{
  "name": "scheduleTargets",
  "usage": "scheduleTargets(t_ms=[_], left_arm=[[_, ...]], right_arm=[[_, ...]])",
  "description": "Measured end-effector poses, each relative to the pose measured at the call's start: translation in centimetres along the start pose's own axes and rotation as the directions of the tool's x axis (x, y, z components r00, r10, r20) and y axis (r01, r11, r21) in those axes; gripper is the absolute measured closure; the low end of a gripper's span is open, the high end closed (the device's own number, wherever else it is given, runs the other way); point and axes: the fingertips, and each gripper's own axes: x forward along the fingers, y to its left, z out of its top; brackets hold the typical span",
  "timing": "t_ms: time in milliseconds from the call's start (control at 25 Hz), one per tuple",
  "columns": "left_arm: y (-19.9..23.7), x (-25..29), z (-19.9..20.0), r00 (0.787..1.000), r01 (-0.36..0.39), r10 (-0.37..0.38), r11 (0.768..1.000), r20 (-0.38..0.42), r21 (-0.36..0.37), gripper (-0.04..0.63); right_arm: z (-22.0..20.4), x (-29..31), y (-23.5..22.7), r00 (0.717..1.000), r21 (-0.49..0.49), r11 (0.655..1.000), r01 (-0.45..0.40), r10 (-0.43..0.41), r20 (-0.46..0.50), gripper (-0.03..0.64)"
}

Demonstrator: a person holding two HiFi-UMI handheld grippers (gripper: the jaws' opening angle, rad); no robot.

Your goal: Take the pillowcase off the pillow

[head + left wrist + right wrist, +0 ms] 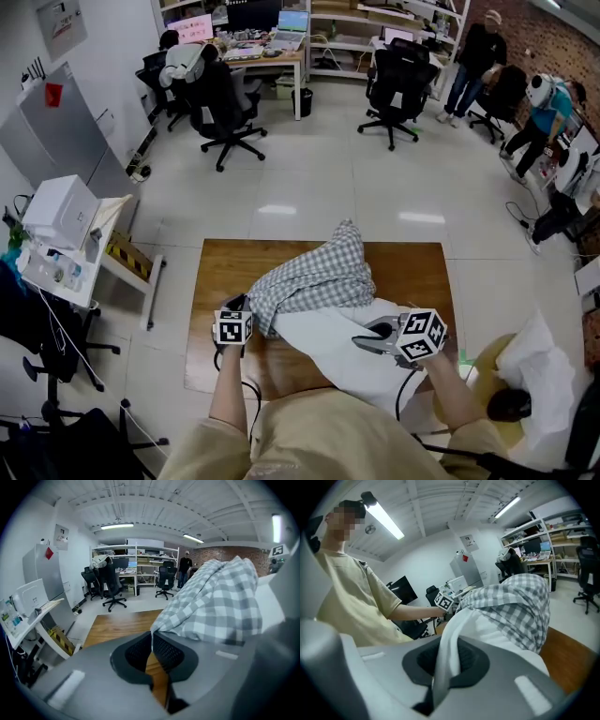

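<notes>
**Pillow, half uncased, on wooden counter: held at both ends**

Counter [225,272]: brown wood, low, standing on pale floor tiles. Its near edge is hidden behind the person [309,436] who holds the grippers, and much of its middle lies under the bedding.

Pillow [328,342]: plain white and soft, lying across the near half of the counter. Its far end is covered by the pillowcase, so its full length cannot be made out. Its near right part is cut off behind the right gripper and forearm.

Pillowcase [319,277]: grey-and-white check, bunched and wrinkled, heaped over the pillow's far end. It rises to a peak toward the counter's far edge. Its open end lies on the near side, with bare pillow showing below it.

Right gripper [443,665]: jaws closed on a fold of the white pillow, which runs up between the pads.

Left gripper [151,641]: jaws closed, with a thin edge of the pillowcase pinched between them at the cloth's near left corner.
</notes>
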Motion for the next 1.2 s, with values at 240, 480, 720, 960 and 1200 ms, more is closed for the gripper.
scheduleTargets(t_ms=[240,480,720,960,1200], left_arm=[[0.4,0.3,-0.5,0.993,0.069,-0.069,0.998,-0.1,-0.009,0.579],[-5.3,-9.6,8.8,0.93,0.365,-0.365,0.931,0.034,-0.013,0.395],[-19.1,-11.8,19.8,0.832,0.482,-0.525,0.844,0.18,0.234,0.129],[-25.8,-4.6,14.0,0.873,0.488,-0.417,0.745,-0.254,0.454,0.255],[-20.7,1.2,7.6,0.922,0.335,-0.139,0.753,-0.36,0.567,0.565]], right_arm=[[0.5,0.7,-1.0,0.999,-0.027,0.998,0.048,-0.048,0.006,0.611],[0.8,-0.2,-2.5,0.995,-0.053,0.994,0.096,-0.096,-0.002,0.609],[-0.8,1.9,-1.7,0.992,-0.119,0.989,0.088,-0.098,-0.077,0.607],[-1.0,4.3,0.5,0.989,-0.17,0.983,0.064,-0.085,-0.124,0.607],[-2.5,4.2,0.9,0.989,-0.146,0.984,0.101,-0.115,-0.09,0.607]])
